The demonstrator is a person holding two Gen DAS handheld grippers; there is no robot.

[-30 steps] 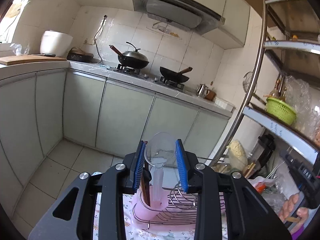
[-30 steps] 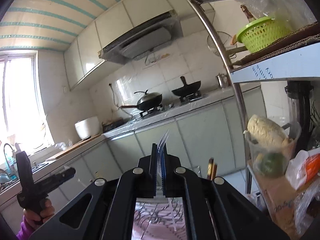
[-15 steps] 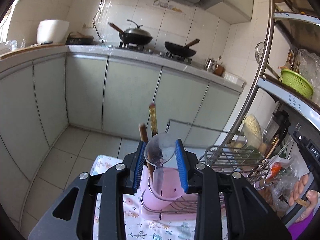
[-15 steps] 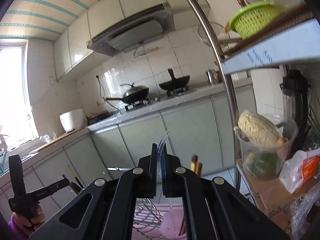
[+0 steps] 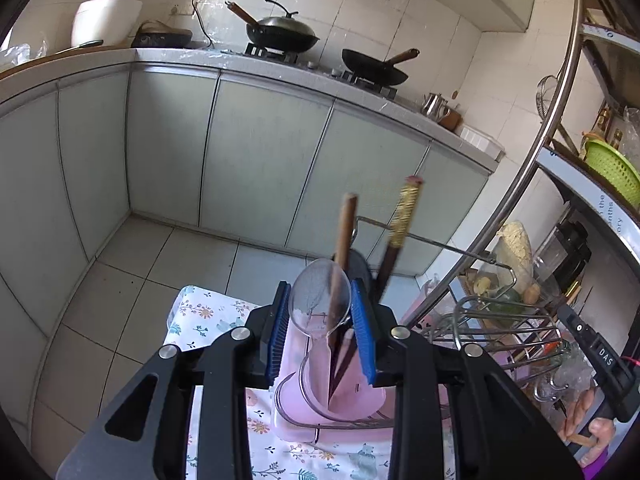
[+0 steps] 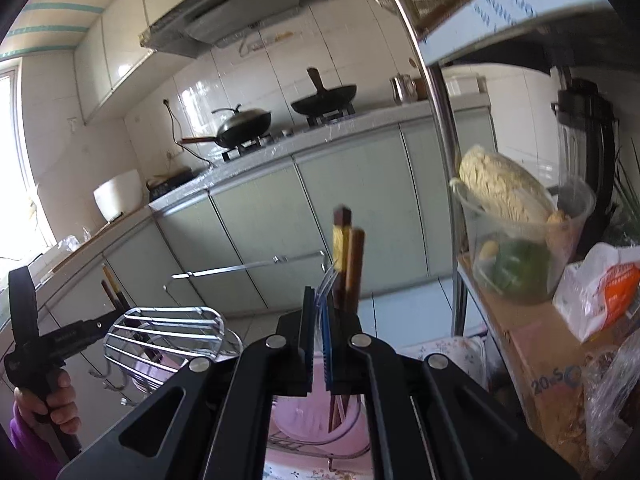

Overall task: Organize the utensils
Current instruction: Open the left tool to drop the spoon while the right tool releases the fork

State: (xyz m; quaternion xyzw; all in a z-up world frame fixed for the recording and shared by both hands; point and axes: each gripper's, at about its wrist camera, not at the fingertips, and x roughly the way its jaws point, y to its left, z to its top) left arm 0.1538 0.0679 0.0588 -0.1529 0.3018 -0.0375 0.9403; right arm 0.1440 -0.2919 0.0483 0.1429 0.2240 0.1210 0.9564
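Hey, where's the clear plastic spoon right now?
In the left wrist view, the clear plastic spoon is clamped bowl-up between the left gripper pads, just above the pink utensil holder that holds the chopsticks.

White-tiled walls; pale green cabinet doors under grey L-shaped countertop. Light tiled floor. Range hood above. Bright window at left. Steel shelf rack at right.
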